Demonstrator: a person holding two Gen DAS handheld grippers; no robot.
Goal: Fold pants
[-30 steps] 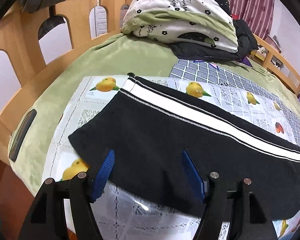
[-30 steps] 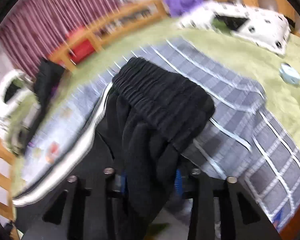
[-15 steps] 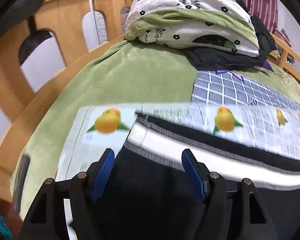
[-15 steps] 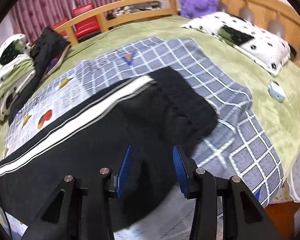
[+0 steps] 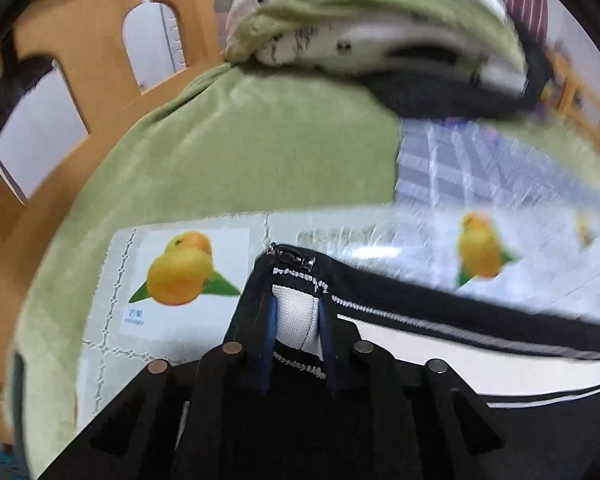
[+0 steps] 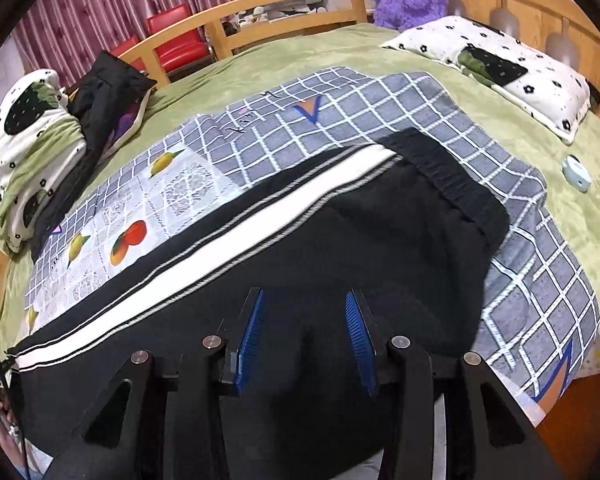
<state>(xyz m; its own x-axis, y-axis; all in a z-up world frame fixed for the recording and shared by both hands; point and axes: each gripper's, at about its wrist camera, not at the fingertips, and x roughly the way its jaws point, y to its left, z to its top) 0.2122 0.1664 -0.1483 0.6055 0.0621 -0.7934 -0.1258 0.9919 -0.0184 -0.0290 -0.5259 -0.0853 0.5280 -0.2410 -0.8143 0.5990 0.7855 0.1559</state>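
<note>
Closing left tongs (image 5: 296, 316) pinch pants (image 6: 340, 248) hem corner; right tongs (image 6: 306, 332) part-open, empty, above pants.

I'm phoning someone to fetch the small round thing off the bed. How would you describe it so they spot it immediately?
Start at the white flower-print pillow near the wooden headboard. Just below it, on the bare green bedspread beside the grey checked blanket, lies a small pale-blue oval case. It is the only small, hard-looking thing among all that fabric.
</note>
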